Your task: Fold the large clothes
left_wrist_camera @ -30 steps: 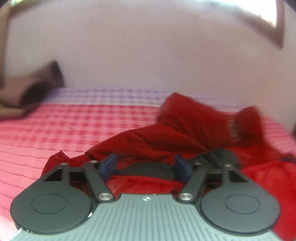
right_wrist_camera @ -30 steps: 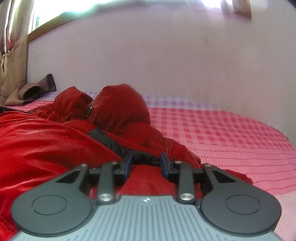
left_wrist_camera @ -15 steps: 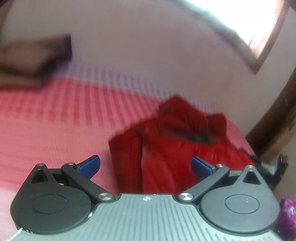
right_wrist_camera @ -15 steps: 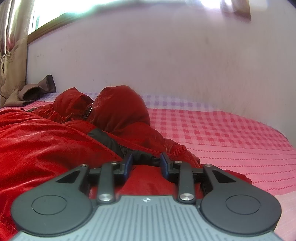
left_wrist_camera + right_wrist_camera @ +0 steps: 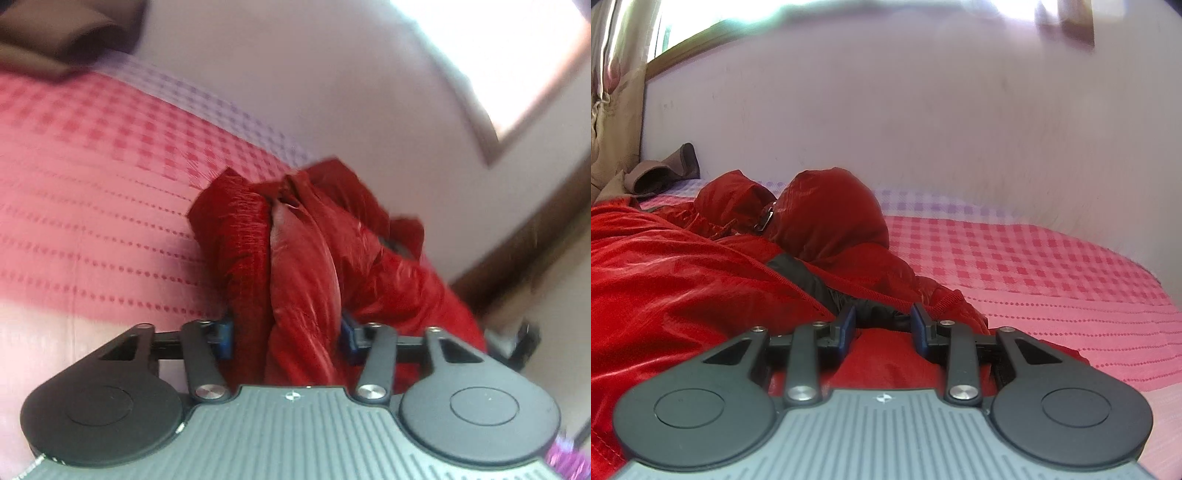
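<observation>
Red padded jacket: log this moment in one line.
left gripper: closing on red padded jacket | right gripper: clamps jacket | pink checked bedsheet

Red jacket (image 5: 306,258), pink checked bedsheet (image 5: 92,184)

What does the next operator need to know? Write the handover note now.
Left gripper: jaws just closing around a bunched fold of the red jacket; fabric fills the gap.
Right gripper: clamped on the jacket's dark-lined edge.
Jacket: crumpled on the pink checked bedspread, hood toward the wall.
Done: both ends gripped.
Left: the folding, all of it.
</observation>
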Available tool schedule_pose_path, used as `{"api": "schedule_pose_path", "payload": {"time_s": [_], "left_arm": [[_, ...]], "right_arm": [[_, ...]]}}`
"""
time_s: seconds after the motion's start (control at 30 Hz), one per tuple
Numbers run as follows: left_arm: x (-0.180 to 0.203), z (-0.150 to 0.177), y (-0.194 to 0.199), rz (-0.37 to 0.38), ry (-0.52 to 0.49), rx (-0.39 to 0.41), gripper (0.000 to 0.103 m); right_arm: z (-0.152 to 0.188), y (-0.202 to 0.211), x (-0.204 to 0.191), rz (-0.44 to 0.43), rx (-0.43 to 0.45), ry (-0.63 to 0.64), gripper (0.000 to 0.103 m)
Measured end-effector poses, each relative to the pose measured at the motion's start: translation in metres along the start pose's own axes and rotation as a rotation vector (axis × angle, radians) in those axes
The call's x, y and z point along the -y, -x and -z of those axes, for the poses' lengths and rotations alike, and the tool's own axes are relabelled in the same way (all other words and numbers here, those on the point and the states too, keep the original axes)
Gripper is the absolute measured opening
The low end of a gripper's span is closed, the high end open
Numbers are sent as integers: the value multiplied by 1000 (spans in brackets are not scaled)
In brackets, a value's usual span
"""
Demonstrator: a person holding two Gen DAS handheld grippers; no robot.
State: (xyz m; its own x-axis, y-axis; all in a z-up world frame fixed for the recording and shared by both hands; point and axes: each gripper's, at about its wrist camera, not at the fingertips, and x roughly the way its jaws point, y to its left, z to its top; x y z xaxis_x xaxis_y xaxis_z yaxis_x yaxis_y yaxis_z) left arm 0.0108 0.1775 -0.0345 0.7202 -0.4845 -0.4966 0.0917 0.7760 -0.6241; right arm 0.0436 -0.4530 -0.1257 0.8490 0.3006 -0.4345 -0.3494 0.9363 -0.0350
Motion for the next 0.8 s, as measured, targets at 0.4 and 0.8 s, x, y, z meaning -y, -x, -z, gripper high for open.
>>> {"api": "schedule_pose_path", "payload": {"time_s": [0.4, 0.8], "left_arm": [[5, 18, 10, -50, 123, 101, 48], [4, 20, 4, -74, 104, 116, 54]], "right_arm": [[-21, -4, -16, 85, -156, 78, 31], [-20, -5, -21, 107, -142, 104, 31]]}}
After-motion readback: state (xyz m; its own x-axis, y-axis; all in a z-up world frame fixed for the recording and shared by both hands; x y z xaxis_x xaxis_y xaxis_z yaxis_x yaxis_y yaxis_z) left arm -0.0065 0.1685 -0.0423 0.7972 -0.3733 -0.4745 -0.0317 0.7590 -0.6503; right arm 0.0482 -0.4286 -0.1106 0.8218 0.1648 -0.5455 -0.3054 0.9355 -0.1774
